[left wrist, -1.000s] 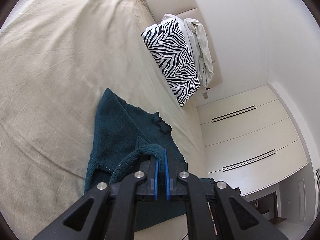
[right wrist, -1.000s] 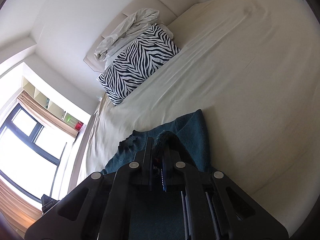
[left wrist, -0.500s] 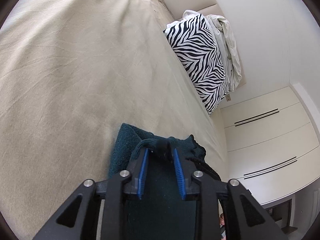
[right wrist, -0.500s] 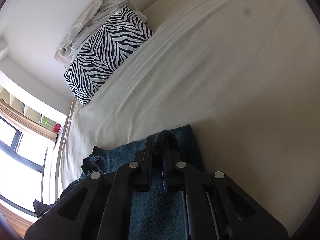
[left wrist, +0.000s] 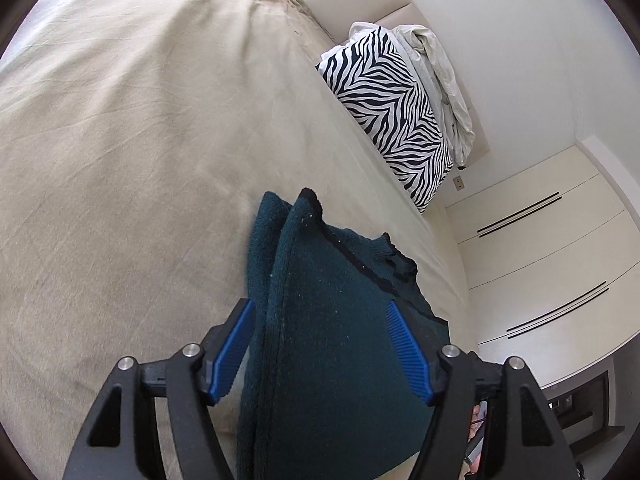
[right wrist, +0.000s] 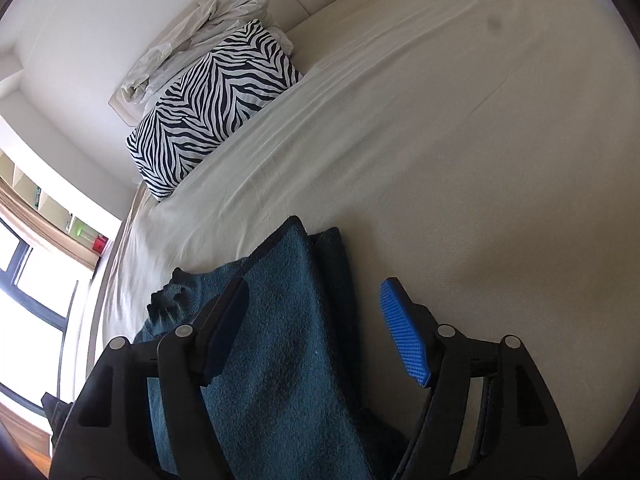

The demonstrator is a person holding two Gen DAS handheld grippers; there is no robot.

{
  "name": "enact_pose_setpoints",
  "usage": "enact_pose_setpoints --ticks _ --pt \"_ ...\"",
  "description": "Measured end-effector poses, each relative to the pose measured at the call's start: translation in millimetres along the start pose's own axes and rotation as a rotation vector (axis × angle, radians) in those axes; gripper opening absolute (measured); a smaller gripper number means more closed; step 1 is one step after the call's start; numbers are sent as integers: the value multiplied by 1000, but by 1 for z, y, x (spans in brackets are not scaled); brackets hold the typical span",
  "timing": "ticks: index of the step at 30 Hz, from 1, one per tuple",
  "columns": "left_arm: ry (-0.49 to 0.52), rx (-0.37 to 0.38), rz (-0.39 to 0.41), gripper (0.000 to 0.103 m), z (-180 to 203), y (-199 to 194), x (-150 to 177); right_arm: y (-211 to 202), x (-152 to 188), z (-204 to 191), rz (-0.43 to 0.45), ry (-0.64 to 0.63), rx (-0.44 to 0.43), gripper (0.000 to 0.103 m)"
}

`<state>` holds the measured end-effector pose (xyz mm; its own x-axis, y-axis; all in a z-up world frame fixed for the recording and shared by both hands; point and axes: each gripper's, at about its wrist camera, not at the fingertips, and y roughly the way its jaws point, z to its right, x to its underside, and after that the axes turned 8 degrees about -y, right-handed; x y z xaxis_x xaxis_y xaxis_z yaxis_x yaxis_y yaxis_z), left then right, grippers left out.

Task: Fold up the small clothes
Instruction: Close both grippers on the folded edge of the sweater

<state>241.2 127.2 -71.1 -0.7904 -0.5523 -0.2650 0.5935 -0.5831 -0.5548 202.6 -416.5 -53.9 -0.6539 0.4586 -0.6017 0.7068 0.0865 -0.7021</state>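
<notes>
Left wrist view: the left gripper [left wrist: 320, 344] has just been opening; a second ago its blue ribbed fingers [left wrist: 234, 350] were pinched shut on a fold of the dark teal knitted garment [left wrist: 332, 320], now they stand wide apart. The knit lies between them but neither pad presses on it; the fold has dropped onto the beige bed sheet [left wrist: 140, 160]. The garment now lies doubled, a pointed corner aimed up the bed, a second layer edge showing just left of it.

Right wrist view: the right gripper [right wrist: 316, 332] has likewise just been opening from a closed pinch. Its fingers [right wrist: 404, 336] are spread, the left one over the teal knit, the right one over bare sheet beside the garment's edge; nothing is gripped. The garment's folded right edge runs straight between the fingers, with a rumpled collar-like bunch at its left.

Room: broad open sheet ahead and to the outer side of each gripper. The zebra-striped pillow [left wrist: 392, 120] and crumpled white bedding [left wrist: 444, 80] sit well apart at the headboard. The bed's edge runs near the garment, toward white wardrobe doors [left wrist: 552, 264] in the left view and a window [right wrist: 28, 276] in the right.
</notes>
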Motion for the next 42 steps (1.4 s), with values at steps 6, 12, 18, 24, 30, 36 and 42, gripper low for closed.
enact_pose_setpoints --ticks 6,12,18,24,30,36,42 --pt "59 -54 26 70 -3 -27 47 -35 45 -18 -20 -184 65 53" --pt "148 -94 47 70 8 -36 77 -60 87 -25 -31 -275 92 33" --pt "202 -138 33 68 11 -29 88 -61 96 -8 -53 -227 104 33" --pt "192 -166 32 66 2 -27 92 -63 98 -5 -55 -244 75 24" --pt "210 -182 31 65 3 -23 94 -70 101 -20 -31 -324 109 10" --pt "215 -210 18 61 0 -15 95 -79 102 -28 -22 -354 132 8" --pt "237 -245 18 50 -2 -13 93 -84 108 -14 -33 -281 118 6"
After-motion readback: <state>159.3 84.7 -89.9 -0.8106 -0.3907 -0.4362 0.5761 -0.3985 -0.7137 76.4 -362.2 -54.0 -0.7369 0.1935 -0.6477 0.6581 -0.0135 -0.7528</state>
